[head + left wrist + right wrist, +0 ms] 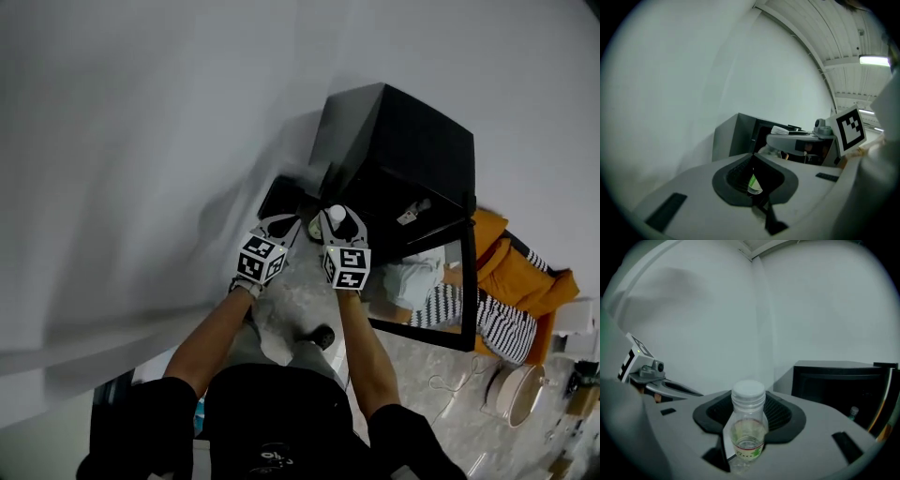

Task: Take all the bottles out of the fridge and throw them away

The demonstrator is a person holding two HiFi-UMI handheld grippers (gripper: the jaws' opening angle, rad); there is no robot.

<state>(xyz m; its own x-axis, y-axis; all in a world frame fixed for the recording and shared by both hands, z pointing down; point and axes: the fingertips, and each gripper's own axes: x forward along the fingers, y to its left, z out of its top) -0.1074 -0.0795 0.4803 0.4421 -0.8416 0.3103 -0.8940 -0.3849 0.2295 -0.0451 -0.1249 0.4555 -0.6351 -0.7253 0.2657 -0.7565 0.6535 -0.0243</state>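
My right gripper [749,405] is shut on a clear bottle [748,427] with a white cap and a little pale liquid, held upright. In the head view that gripper [338,223] and the bottle's cap [336,214] are in front of the black fridge [394,150]. My left gripper [757,174] has its jaws close together on a green-labelled bottle [754,183], of which only a sliver shows. It [280,226] sits just left of the right one. Another bottle [853,412] stands inside the fridge [839,380].
The fridge door [452,281] hangs open to the right. A low black box [281,197] stands left of the fridge against the white wall [141,141]. Orange and striped cloth [511,277], a round pale object [516,394] and a cable lie on the floor at right.
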